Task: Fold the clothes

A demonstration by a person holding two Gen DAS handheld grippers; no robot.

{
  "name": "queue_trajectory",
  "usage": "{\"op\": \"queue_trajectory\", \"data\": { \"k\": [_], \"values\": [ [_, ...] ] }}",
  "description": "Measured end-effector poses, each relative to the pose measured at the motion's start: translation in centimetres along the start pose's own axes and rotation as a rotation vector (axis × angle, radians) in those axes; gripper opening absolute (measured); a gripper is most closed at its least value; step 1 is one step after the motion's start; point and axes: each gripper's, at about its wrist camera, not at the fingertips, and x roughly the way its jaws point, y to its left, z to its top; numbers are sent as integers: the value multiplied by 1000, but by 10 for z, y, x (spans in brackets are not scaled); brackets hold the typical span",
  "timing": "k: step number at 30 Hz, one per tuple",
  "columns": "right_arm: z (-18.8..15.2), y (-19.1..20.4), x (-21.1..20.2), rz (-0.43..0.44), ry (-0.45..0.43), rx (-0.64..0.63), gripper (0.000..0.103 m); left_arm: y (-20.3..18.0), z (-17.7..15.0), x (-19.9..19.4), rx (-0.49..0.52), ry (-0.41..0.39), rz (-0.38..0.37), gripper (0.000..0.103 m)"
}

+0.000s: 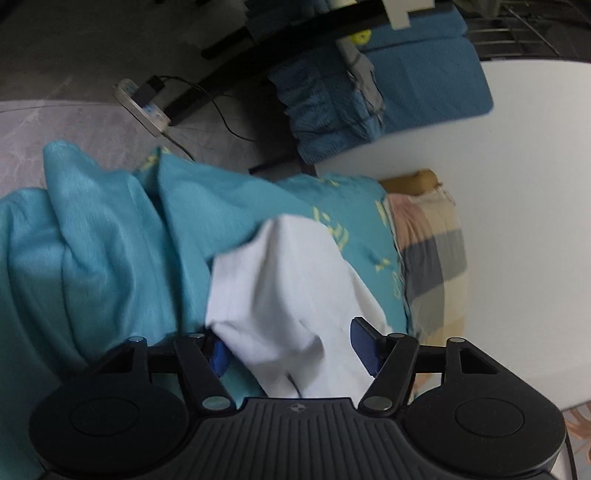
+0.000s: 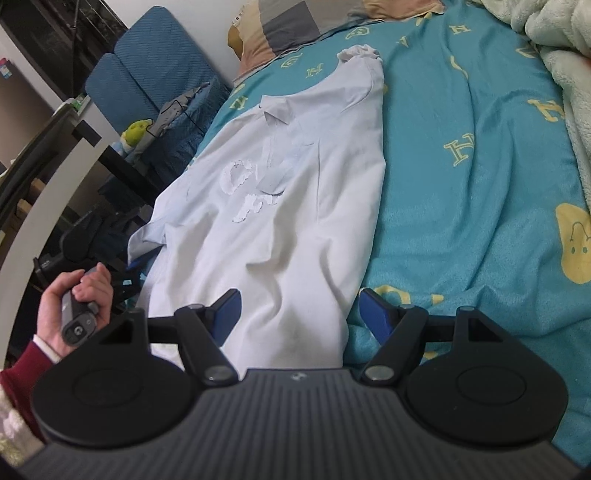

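Item: white shirt (image 2: 295, 177), spread on the bed cover (image 2: 480, 184), long axis running away from us toward the pillow (image 2: 280, 29). Our right gripper (image 2: 297, 317) was spread wide at the hem. Our left gripper (image 1: 291, 350), also parted, seemingly straddled a sleeve; blur prevented certainty.

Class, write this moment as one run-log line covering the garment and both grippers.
white polo shirt flat on teal sheet | left gripper open around shirt edge | right gripper open over hem | fold not started
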Motion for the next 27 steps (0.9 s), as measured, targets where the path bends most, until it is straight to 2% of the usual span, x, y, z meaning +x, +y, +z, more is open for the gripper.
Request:
{"op": "queue_trajectory", "data": {
  "k": [2,4,5,6,8,12,15,24,25,27],
  "values": [
    [-1,2,0,-2,0,-7,73,-4,1,5,77,-7,7,57],
    [-2,3,0,-8,-1,-14,73,-15,0,10,149,-14,19,55],
    [-2,3,0,-10,-2,-16,73,-21,-1,12,182,-16,21,42],
    [-2,3,-1,-12,-5,-16,73,-28,-1,15,217,-18,29,19],
    [-1,3,-3,-17,-14,-16,73,-49,-4,17,322,-42,63,5],
    [4,1,-9,-20,-40,-2,73,-95,-16,11,557,-107,110,3],
    [8,-2,-15,-18,-58,17,73,-146,-38,10,771,-117,102,3],
    [15,-26,-25,-11,-86,117,73,-268,-209,68,1436,96,-35,6],
    [16,-30,-26,-11,-87,129,73,-269,-225,76,1456,126,-40,6],
    [16,-36,-25,-20,-91,149,73,-266,-253,88,1468,178,-47,17]
  ]
}}
